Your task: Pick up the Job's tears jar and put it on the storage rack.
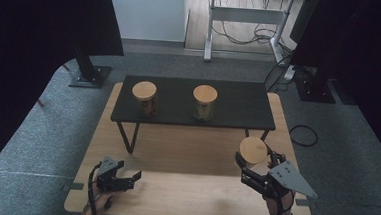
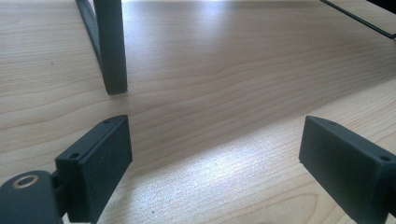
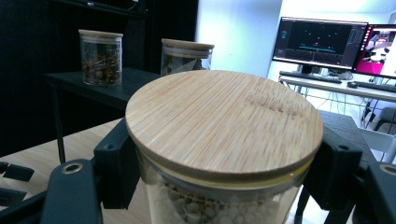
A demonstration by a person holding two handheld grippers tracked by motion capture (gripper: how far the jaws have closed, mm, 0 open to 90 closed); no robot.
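White-bead jar in right gripper; two filled jars on shelf.

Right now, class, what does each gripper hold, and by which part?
The right gripper clamps a jar by its glass sides, just under the lid. The left gripper is open, holding nothing.

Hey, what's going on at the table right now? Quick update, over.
Right gripper shut on jar. Left gripper open, low over table. Two jars on black shelf.
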